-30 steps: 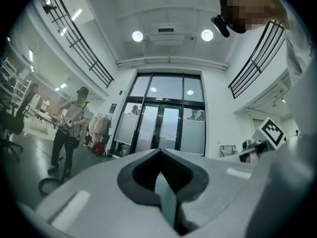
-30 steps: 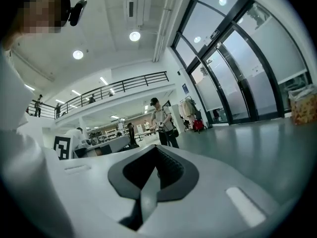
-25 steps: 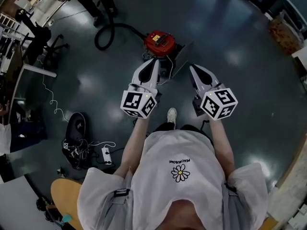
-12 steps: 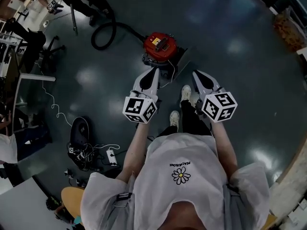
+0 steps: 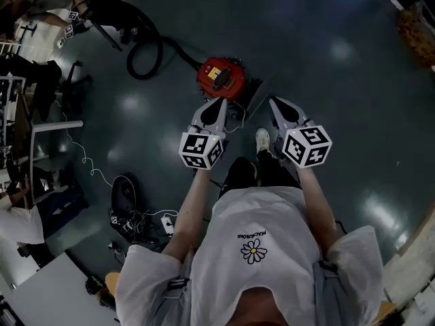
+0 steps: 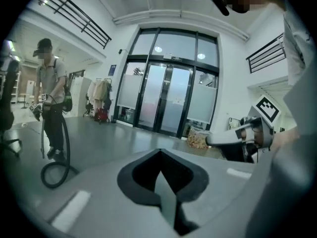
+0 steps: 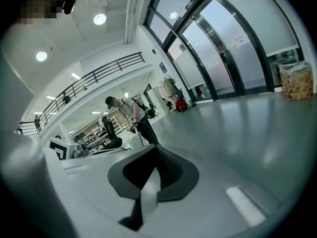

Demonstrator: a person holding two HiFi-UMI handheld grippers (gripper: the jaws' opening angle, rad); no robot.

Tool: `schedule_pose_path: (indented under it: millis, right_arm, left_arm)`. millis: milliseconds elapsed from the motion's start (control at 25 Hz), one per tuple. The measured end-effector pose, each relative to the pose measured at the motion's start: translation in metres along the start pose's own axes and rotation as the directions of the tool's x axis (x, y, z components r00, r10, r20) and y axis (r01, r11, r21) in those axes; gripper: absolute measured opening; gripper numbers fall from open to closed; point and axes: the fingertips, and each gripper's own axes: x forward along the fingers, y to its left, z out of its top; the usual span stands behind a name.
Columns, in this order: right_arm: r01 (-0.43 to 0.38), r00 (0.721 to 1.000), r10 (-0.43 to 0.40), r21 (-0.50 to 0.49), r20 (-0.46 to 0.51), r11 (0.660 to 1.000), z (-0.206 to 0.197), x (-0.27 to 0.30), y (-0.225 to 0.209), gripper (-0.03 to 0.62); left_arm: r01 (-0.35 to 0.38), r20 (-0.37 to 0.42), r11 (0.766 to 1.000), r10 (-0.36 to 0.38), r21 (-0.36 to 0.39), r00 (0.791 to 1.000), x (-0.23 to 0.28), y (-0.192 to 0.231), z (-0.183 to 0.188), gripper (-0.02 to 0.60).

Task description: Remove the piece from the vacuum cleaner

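While both grippers hang above the floor (image 5: 340,114) and short of the machine, the step in hand is judged to be the approach, with nothing yet removed. In the head view, the red vacuum cleaner (image 5: 221,78) stands on the floor just beyond the tips of the left gripper (image 5: 217,107). The right gripper (image 5: 275,106) is near it on the right, and the black hose (image 5: 146,53) loops away to the far left. Which piece is to come off cannot be told from this view. In the left gripper view, the left gripper (image 6: 159,152) has its jaws clenched tip to tip with nothing between them. It points level across the hall toward glass doors (image 6: 168,98), so the vacuum cleaner is out of frame. In the right gripper view, the right gripper (image 7: 156,150) is likewise clenched on nothing and aims over the floor. The next move calls for lowering both grippers to the machine and releasing the jaws before any grasp.
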Motion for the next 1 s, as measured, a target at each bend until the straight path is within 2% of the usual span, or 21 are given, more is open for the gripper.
schedule_pose_path:
  millis: [160, 280, 480, 600, 640, 720, 880, 1000]
  right_arm:
    - [0.025, 0.999, -0.023, 0.035, -0.039, 0.999, -0.011, 0.031, -0.044, 0.025]
    - [0.061, 0.996, -0.056, 0.065, -0.072, 0.996, -0.037, 0.052, -0.075, 0.025]
    - [0.149, 0.978, -0.132, 0.102, -0.162, 0.984, -0.091, 0.105, -0.140, 0.026]
    - [0.199, 0.964, -0.161, 0.173, -0.211, 0.965, -0.126, 0.141, -0.182, 0.026]
    - [0.210, 0.960, -0.161, 0.210, -0.228, 0.955, -0.139, 0.155, -0.196, 0.030]
    - [0.227, 0.950, -0.151, 0.273, -0.274, 0.935, -0.168, 0.180, -0.222, 0.096]
    - [0.293, 0.918, -0.163, 0.342, -0.362, 0.893, -0.219, 0.214, -0.266, 0.149]
    - [0.365, 0.882, -0.189, 0.371, -0.431, 0.854, -0.248, 0.230, -0.290, 0.184]
  left_arm:
    - [0.035, -0.104, 0.999, -0.030, 0.040, 0.994, 0.065, 0.017, -0.026, 0.001]
    - [0.063, -0.207, 0.997, -0.051, 0.051, 0.977, 0.107, 0.036, -0.068, 0.000]
    - [0.085, -0.384, 0.995, -0.058, 0.053, 0.922, 0.165, 0.078, -0.166, 0.000]
    - [0.097, -0.464, 0.993, -0.057, 0.062, 0.884, 0.188, 0.099, -0.225, 0.000]
    - [0.100, -0.483, 0.993, -0.055, 0.068, 0.874, 0.196, 0.106, -0.242, 0.000]
    - [0.100, -0.507, 0.992, -0.050, 0.073, 0.860, 0.211, 0.118, -0.270, 0.000]
    - [0.114, -0.529, 0.990, -0.053, 0.083, 0.847, 0.230, 0.128, -0.314, 0.000]
    - [0.116, -0.547, 0.988, -0.044, 0.097, 0.836, 0.234, 0.132, -0.337, 0.000]
